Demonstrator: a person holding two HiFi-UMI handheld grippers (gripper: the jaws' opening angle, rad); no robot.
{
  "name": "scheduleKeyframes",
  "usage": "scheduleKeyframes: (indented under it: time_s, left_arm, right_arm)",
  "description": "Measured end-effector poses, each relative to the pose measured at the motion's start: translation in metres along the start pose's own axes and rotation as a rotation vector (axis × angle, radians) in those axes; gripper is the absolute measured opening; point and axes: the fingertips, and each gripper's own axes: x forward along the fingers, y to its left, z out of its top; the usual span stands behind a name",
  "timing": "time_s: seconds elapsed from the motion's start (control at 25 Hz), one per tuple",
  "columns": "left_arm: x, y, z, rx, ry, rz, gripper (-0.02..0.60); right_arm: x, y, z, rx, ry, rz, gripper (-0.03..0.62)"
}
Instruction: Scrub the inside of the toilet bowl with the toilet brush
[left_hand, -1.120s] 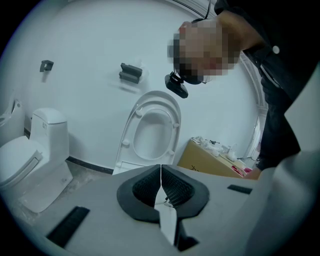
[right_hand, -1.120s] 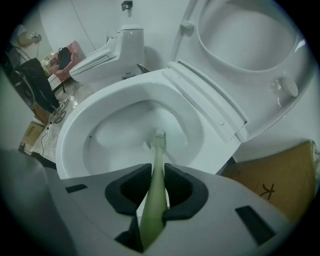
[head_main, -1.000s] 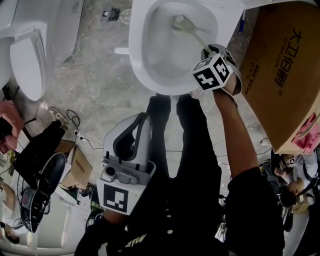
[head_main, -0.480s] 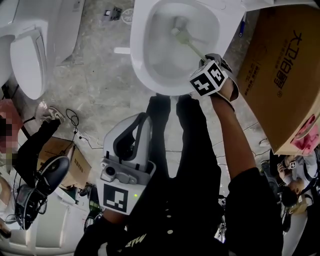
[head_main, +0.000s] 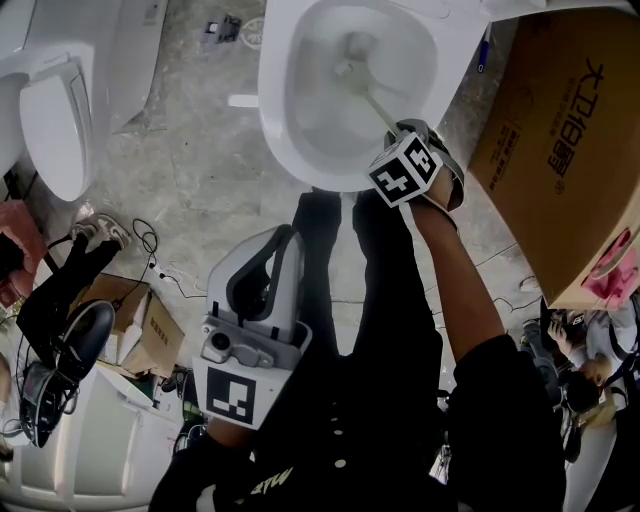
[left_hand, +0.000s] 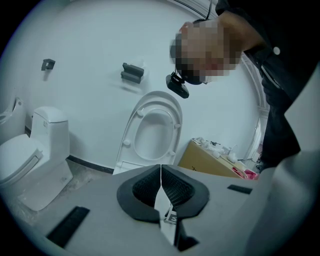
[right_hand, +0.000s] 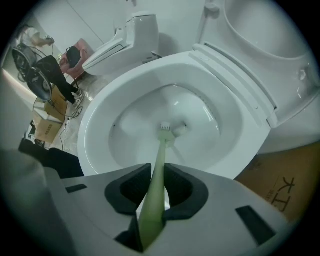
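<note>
**Head view.** My right claw (head_main: 398, 128) hangs over the near rim of the toilet bowl (head_main: 283, 130), shut on the toilet brush (head_main: 372, 98). The pale handle runs from the claw down into the bowl, with the brush head low, close to the drain. My left claw (head_main: 283, 240) is down by my legs, well apart from the bowl. A cardboard box (head_main: 560, 150) stands just beside the bowl on my right.
- Risk: a wide sideways stroke could knock my right arm against that box and jolt the brush.

**Left gripper view.** Left claw (left_hand: 161, 172): pads pressed together, nothing between them. It looks past a raised toilet seat (left_hand: 155, 130) toward the wall.
- Risk: it steadies nothing, so the right side takes any wobble alone.

**Right gripper view.** Right claw (right_hand: 156, 185): narrow, pads clamped on the brush handle (right_hand: 159, 160). The handle crosses the pads at a slight slant. The brush head rests on the white floor of the bowl (right_hand: 100, 125), next to the drain opening.
- Risk: I judge the handle thin and smooth, and I hold it far from the head. Pushing hard could make it twist or slide in the pads, so the bristles roll off the surface.
- Risk: a fast flick upward may throw water over the rim.
- Risk: if I only work this low spot, the side walls go unscrubbed.
</note>
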Motion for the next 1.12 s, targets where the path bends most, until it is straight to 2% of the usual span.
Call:
scheduleKeyframes:
  time_s: [0.2,0.52,0.92,1.12]
  left_arm:
    - [0.002,-0.001,0.000,0.002,0.004,-0.003,0.028]
    - [0.004,0.000,-0.002,0.003,0.011,-0.005,0.028]
    - [0.002,0.000,0.000,0.007,0.004,0.002,0.028]
    - [0.000,-0.005,0.003,0.011,-0.004,-0.001,0.028]
  right_arm:
    - [-0.005,0.009,0.021,0.109,-0.093,0.033,0.098]
    - [-0.009,-0.013,0.046,0.204,-0.169,0.011,0.098]
    - [-0.009,-0.064,0.051,0.295,-0.191,0.007,0.097]
    - [-0.014,-0.066,0.046,0.277,-0.194,-0.002,0.097]
